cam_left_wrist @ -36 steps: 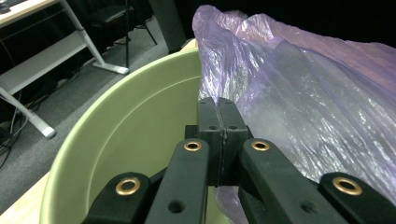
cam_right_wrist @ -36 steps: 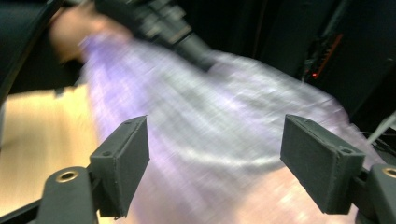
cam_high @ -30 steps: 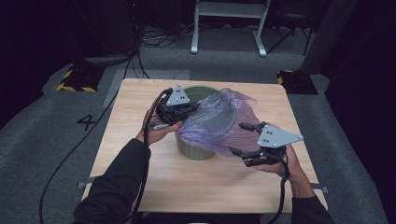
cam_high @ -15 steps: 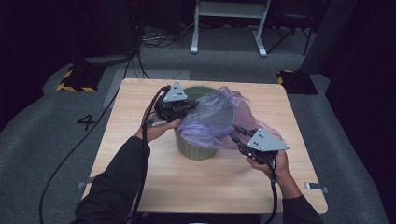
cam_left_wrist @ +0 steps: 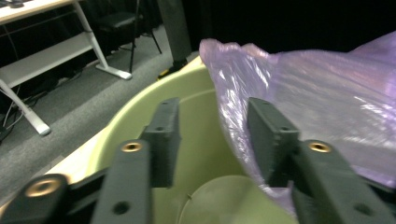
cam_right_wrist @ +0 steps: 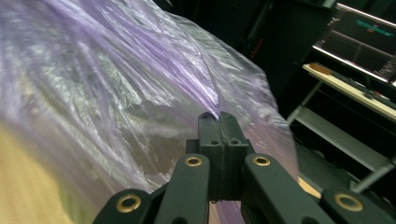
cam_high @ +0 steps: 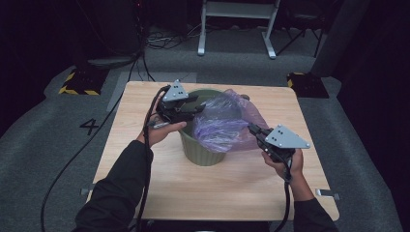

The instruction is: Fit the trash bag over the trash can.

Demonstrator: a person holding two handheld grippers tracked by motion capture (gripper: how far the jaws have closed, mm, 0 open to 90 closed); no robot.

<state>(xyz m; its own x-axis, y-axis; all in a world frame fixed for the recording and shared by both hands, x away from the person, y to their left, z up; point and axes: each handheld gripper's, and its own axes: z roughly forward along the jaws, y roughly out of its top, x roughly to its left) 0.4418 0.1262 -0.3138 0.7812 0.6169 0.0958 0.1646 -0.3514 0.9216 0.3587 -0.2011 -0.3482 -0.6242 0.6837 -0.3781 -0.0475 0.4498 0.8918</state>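
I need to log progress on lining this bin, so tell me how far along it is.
Done: part of the purple bag already sits in the green bin. In hand: the right gripper is shut on the bag's film, drawing it taut; the left gripper is open over the rim. Left: the bag is bunched to one side, not yet spread around the rim.

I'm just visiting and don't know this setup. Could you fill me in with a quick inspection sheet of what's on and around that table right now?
Surface: wooden table, bare apart from the bin.
Job's things: green bin standing upright; purple plastic bag draped over its right rim, mostly outside.
Clutter: nothing seen.
Grippers: left gripper open at the bin's left rim, one jaw beside the bag's edge; right gripper shut on a pinch of the bag.
Cables: black cable trails from the left gripper along the sleeve; more lie on the floor behind.
Surroundings: grey carpet marked "4", white table frame behind, dark room.
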